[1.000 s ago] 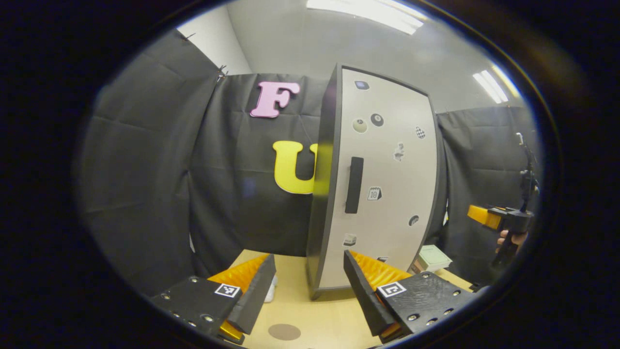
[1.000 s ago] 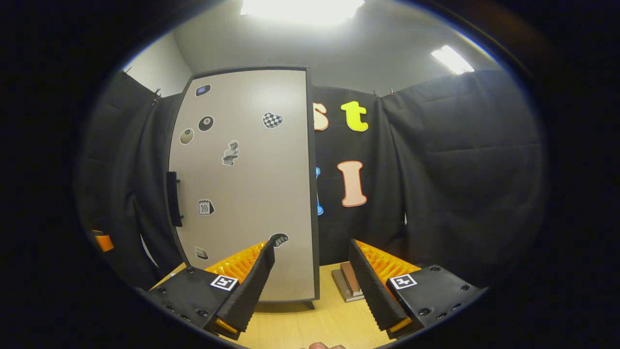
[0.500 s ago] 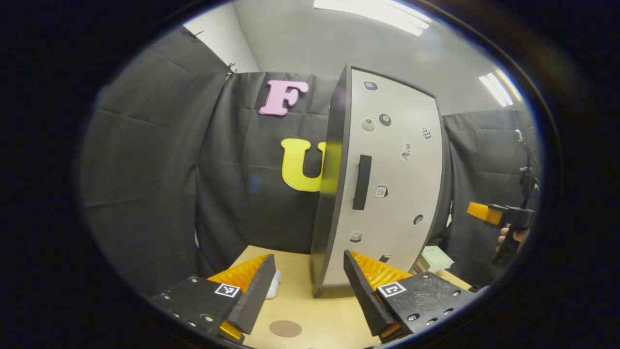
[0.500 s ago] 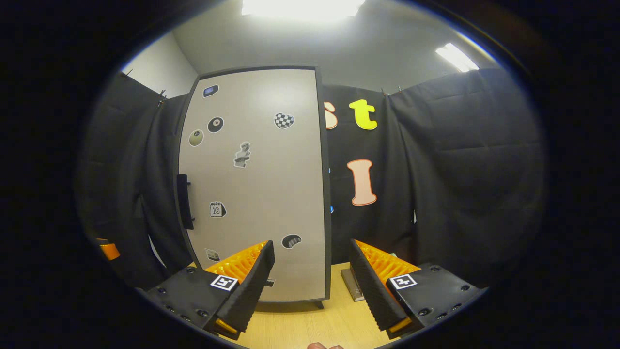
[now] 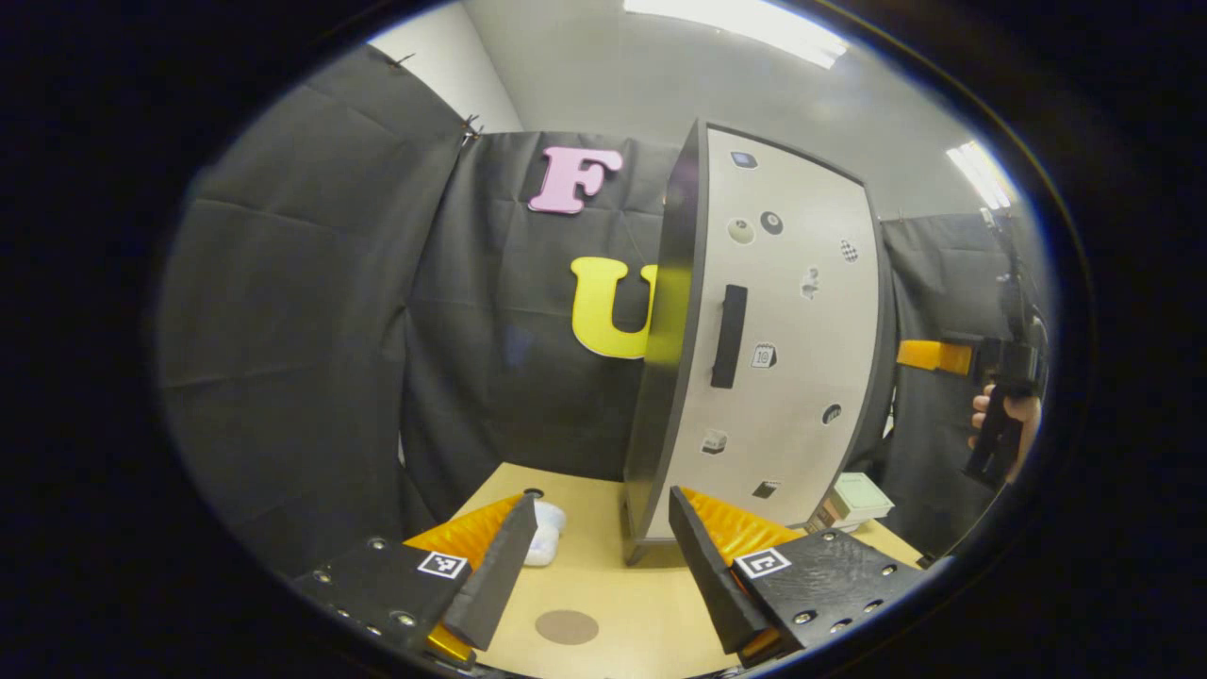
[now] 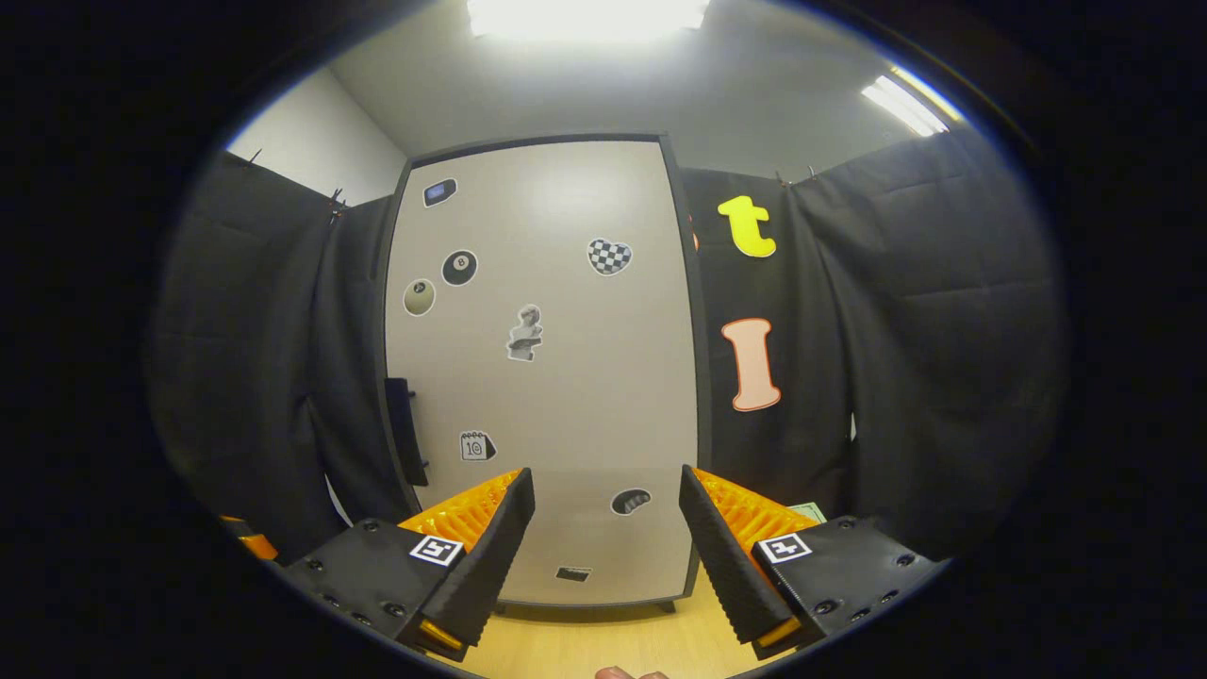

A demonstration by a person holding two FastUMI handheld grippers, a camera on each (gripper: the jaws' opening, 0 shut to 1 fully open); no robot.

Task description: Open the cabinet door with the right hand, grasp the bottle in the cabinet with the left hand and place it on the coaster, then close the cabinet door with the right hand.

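Observation:
The tall cabinet (image 5: 792, 321) stands on the wooden table with its grey stickered door (image 6: 547, 377) shut. A black vertical handle (image 6: 405, 429) sits on the door's left edge. The round brown coaster (image 5: 566, 626) lies on the table in front of the cabinet, just ahead of my left gripper (image 5: 599, 528), which is open with nothing between its fingers. My right gripper (image 6: 606, 490) is open too and faces the lower door squarely, a short way off it. In the left gripper view the right gripper (image 5: 910, 355) hangs right of the cabinet at handle height, a hand (image 5: 1004, 415) holding it.
A small white object (image 5: 545, 542) lies on the table left of the cabinet's foot. A stack of books (image 5: 853, 498) sits at the cabinet's right side. Black cloth walls close in behind and to both sides. The wooden table (image 6: 566, 646) runs up to the cabinet base.
The right gripper has risen and swung to face the door squarely; the door now sits centred in its view. The left gripper has shifted, so the cabinet sits further right in its view.

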